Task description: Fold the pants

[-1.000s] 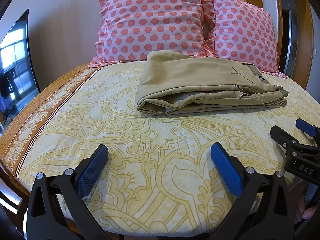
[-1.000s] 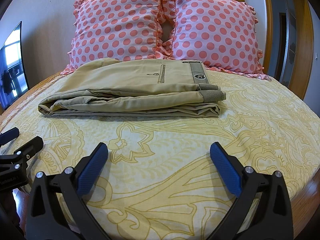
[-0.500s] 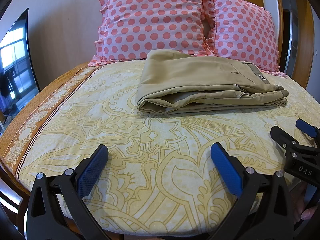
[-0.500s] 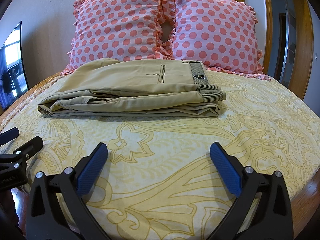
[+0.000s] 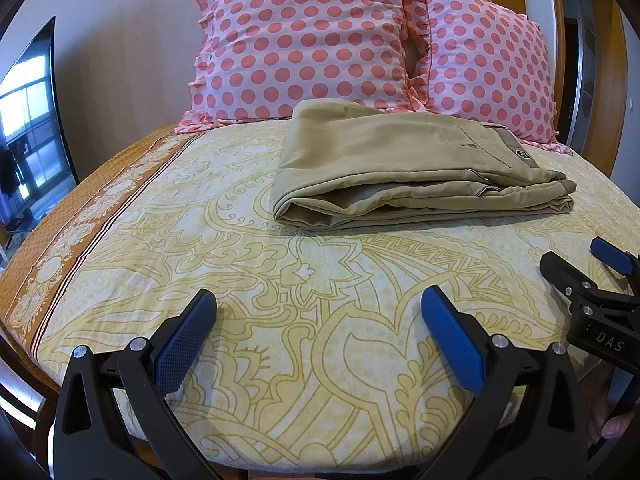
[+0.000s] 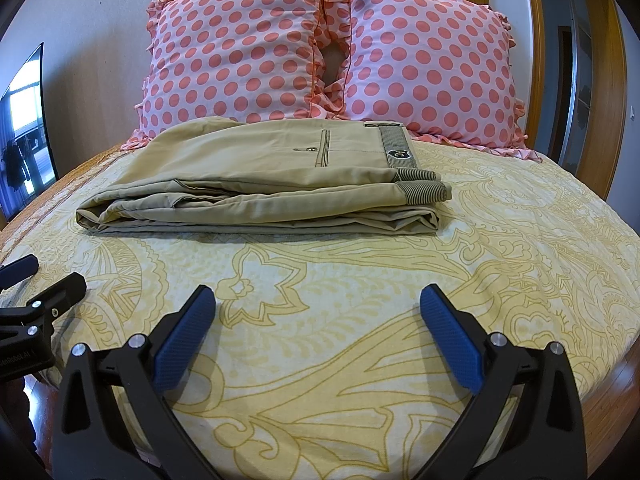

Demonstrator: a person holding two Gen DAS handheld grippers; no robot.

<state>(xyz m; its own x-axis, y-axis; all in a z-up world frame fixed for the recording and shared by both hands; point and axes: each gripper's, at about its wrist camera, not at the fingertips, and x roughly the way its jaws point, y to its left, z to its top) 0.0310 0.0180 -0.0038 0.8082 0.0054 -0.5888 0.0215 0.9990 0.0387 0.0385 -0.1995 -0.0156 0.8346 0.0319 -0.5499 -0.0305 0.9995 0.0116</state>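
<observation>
The tan pants (image 5: 408,172) lie folded in a flat stack on the bed, waistband to the right; they also show in the right wrist view (image 6: 264,188). My left gripper (image 5: 316,312) is open and empty, low over the bedsheet, well short of the pants. My right gripper (image 6: 316,312) is open and empty too, near the bed's front edge. The right gripper shows at the right edge of the left wrist view (image 5: 592,280); the left gripper shows at the left edge of the right wrist view (image 6: 36,292).
Two pink polka-dot pillows (image 5: 304,40) (image 6: 424,64) lean on the wall behind the pants. The yellow patterned bedsheet (image 5: 248,264) has an orange border at the left. A dark TV screen (image 5: 28,128) stands at far left. A wooden headboard and door frame (image 6: 600,80) stand at the right.
</observation>
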